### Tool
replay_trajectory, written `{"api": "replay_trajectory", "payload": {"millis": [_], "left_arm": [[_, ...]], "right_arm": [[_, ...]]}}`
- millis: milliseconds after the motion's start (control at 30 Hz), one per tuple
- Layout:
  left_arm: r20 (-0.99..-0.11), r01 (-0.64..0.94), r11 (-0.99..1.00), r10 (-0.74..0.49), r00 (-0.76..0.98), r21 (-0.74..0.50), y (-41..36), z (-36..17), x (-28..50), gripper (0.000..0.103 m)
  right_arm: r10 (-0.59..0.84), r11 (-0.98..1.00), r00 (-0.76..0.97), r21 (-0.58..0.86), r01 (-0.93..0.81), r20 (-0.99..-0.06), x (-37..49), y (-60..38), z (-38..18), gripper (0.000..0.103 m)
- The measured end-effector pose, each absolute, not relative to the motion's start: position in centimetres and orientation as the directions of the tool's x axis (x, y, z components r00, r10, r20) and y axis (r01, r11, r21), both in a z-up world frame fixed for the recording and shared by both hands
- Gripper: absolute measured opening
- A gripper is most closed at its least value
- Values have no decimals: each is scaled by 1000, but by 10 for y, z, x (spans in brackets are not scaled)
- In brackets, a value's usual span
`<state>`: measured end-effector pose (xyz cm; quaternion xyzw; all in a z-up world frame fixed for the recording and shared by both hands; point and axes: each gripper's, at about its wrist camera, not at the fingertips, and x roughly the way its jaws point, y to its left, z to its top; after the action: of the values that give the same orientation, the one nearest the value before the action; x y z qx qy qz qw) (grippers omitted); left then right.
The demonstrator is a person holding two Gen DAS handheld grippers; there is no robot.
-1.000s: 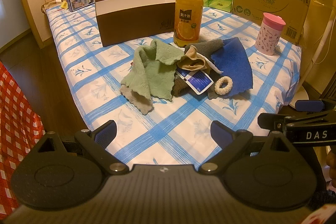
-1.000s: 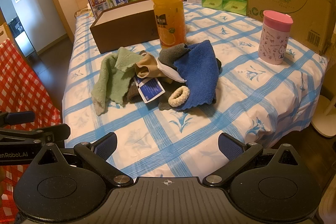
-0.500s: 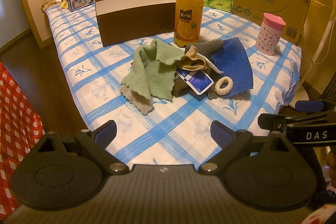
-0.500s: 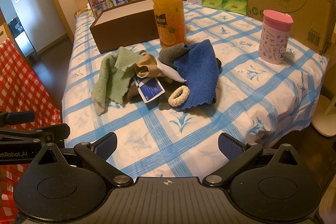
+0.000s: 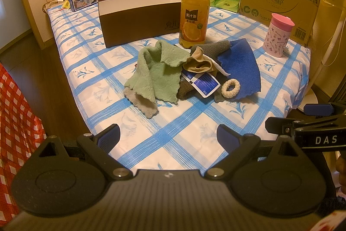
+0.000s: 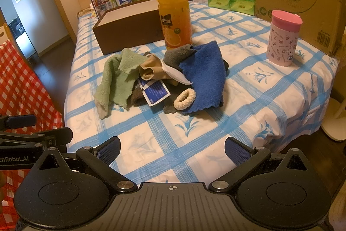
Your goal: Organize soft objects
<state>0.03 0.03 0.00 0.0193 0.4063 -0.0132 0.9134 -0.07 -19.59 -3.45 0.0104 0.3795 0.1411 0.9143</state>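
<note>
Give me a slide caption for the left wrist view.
Open left gripper faces a pile of cloths before an open brown box on a blue-checked table.

"DAS" on right hand-held gripper (image 5: pixel 320 138)

Bare tablecloth (image 5: pixel 173 135) before cloth pile (image 5: pixel 173 70)

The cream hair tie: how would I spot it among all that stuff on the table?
Find the tall orange juice bottle; the cloth pile lies just in front of it. The cream hair tie sits on its near edge, against the blue cloth, the only small ring there.
</note>
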Motion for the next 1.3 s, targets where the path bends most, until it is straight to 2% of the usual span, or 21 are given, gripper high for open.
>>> {"api": "replay_trajectory", "payload": {"millis": [700,1067,1133,1300], "left_arm": [[-744,38,999,-6,669,26,0,0,0,95],[-728,23,998,22,685,51,6,-6,15,95],[-728,16,998,29,684,55,9,-8,20,95],[-737,5,999,23,676,35,17,-14,30,94]], "right_arm": [[272,959,672,133,-252,-688,1,-191,-37,102],[345,938,712,193,-288,-612,15,-198,-38,102],[352,935,719,185,-303,-600,18,-197,-39,90],[364,930,713,185,-319,-599,30,-194,-47,77]]}}
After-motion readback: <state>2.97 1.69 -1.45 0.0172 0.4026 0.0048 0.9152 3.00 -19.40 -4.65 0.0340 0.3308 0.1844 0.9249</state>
